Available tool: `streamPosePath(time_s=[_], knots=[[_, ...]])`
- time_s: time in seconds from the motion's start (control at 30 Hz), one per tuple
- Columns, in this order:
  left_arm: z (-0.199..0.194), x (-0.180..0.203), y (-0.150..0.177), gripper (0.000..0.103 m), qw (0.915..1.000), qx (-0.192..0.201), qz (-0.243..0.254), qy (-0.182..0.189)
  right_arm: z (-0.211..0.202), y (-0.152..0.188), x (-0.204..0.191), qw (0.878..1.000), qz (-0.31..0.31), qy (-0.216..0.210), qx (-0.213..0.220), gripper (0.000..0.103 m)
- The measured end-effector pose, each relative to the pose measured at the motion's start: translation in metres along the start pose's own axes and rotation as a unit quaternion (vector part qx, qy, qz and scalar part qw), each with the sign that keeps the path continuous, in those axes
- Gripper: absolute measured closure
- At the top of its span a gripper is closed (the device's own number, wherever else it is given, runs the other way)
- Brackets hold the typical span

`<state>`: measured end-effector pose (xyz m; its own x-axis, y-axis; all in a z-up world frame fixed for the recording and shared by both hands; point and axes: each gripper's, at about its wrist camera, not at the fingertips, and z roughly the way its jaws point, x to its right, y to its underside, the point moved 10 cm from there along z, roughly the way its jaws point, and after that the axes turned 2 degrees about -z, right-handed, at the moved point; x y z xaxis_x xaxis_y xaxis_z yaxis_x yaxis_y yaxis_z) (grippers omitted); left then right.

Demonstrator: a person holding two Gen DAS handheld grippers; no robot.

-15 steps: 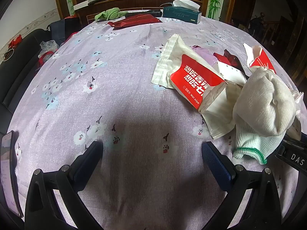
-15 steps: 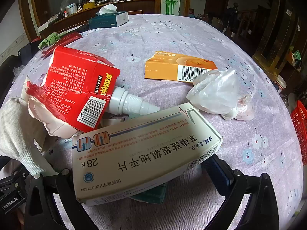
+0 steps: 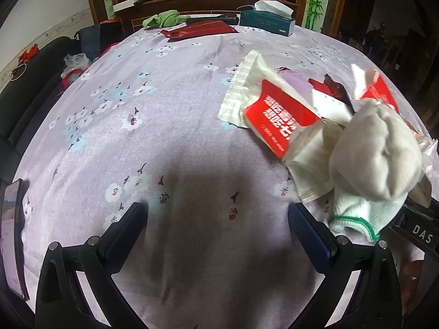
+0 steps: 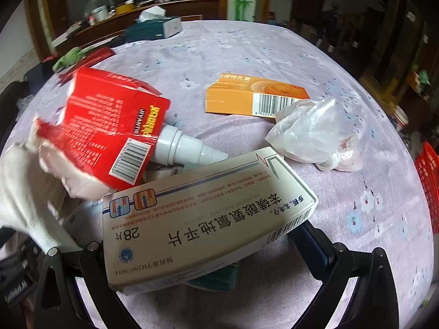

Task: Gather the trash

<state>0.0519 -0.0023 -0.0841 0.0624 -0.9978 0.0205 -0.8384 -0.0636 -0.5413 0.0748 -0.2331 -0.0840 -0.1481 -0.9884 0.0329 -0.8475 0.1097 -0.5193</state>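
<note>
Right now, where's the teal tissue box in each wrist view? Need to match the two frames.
Left wrist: teal tissue box at top, right of centre, on the table's far edge, white tissue sticking up.
Right wrist: same box at top, left of centre, also on the far edge.
Shared landmark: green cloth lying to the box's left in both views.

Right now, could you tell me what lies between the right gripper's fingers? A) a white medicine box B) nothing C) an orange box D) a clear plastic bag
A: the white medicine box spans the right gripper, while the orange box and plastic bag lie farther off.
</note>
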Motion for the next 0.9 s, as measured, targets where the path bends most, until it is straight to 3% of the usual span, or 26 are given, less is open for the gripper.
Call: streamPosePath(time_s=[0.17,0.27,0.4,0.53,0.63,0.9], knots=[[-0.024,0.007,-0.002,0.0,0.9983,0.055,0.02,0.0,-0.001,0.002,-0.004,0.998,-0.044,-0.032,-0.029,0.0],[-0.044,0.014,0.001,0.0,0.9957,0.088,0.026,0.012,-0.02,0.008,0.003,0.997,-0.055,-0.06,-0.017,0.0],[-0.077,0.028,0.002,0.0,0.9885,0.143,0.038,0.033,-0.06,0.016,0.022,0.994,-0.069,-0.075,0.031,0.0],[-0.111,0.039,0.009,0.0,0.9776,0.202,0.032,0.049,-0.104,0.021,0.056,0.991,-0.059,-0.049,0.108,0.0],[-0.118,0.051,0.014,0.0,0.9761,0.205,0.043,0.056,-0.13,0.025,0.075,0.987,-0.043,-0.04,0.151,0.0],[-0.139,0.069,0.024,0.0,0.9699,0.226,0.047,0.078,-0.15,0.033,0.095,0.982,-0.012,-0.014,0.19,0.0]])
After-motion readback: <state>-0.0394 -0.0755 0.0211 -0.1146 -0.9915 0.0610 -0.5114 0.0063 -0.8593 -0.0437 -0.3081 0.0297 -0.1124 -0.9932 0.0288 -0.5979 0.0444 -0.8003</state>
